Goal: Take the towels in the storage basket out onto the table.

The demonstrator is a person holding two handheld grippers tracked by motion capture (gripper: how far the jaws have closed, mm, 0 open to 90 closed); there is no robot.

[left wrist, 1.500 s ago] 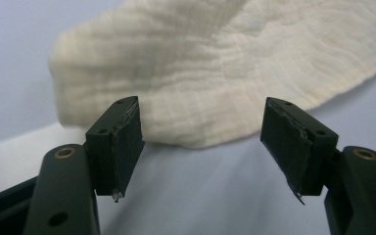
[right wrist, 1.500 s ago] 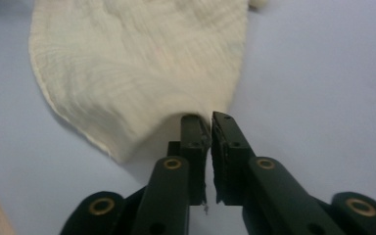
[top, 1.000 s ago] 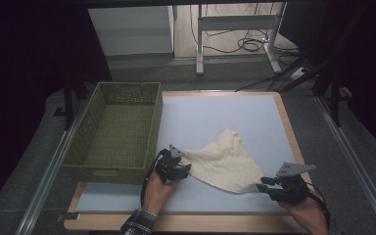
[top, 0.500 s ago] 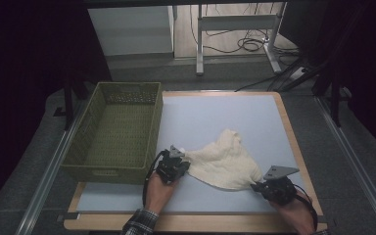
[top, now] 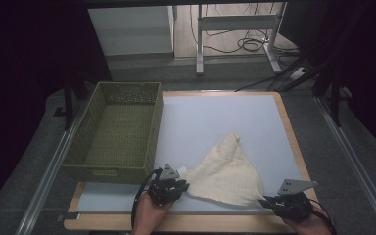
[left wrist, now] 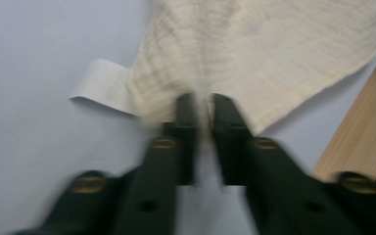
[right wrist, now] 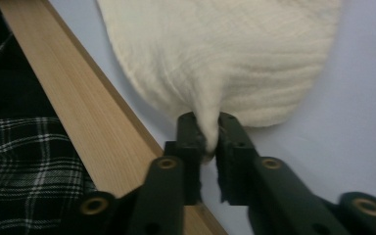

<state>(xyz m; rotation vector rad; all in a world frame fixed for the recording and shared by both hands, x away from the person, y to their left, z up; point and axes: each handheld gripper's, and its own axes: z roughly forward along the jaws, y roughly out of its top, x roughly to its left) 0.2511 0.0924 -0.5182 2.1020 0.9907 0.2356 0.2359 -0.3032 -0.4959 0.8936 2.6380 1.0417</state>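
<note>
Judging by its crinkled weave, the cream cloth point(top: 226, 175) will handle light, soft and floppy, sagging wherever you leave it unsupported, so corners and hems are your best holds. It lies spread in a rough triangle on the pale mat point(top: 215, 117), near the table's front edge, right of the green basket point(top: 115, 132), with a white tag point(left wrist: 103, 88) at its left corner. Your left gripper point(top: 176, 185) has just eased its jaws slightly yet pinches that left corner; your right gripper point(top: 274, 201) likewise nips the right corner. Both hands sit low at the near edge, well apart, jaws pointing inward along the mat.
</note>
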